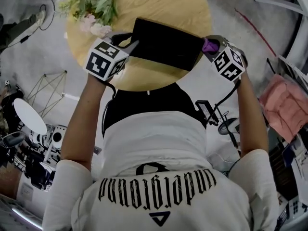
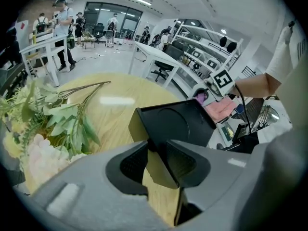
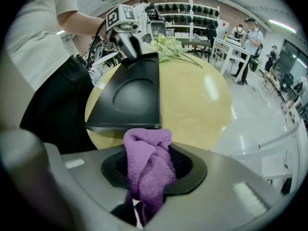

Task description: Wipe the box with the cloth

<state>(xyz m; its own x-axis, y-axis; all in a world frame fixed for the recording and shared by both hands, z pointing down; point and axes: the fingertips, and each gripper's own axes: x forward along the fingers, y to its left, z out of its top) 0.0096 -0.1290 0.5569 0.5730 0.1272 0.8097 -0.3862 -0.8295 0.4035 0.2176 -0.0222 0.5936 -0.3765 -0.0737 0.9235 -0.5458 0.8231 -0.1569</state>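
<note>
While the flat black rectangular box (image 1: 166, 44) with a round recess in its face is being pinched at its 9 o'clock corner by the fingers of the left gripper (image 1: 129, 46), it is being held over the near part of the round pale wooden worktop (image 1: 159, 4). In the head view its long side is slanting from 10 o'clock towards 4 o'clock. In the left gripper view, the two fingers are being pressed onto opposite faces of that corner (image 2: 156, 153), with the rest of the box (image 2: 180, 121) reaching away towards 1 o'clock.

A crumpled purple terry cloth (image 1: 210, 45) is being clamped between the closed fingers of the right gripper (image 1: 206, 48). It is being held just beside the box's 3 o'clock end; whether it is touching cannot be told.

A bunch of pale flowers with green leaves (image 1: 91, 6) is lying at the worktop's 10 o'clock edge, apart from the box.
</note>
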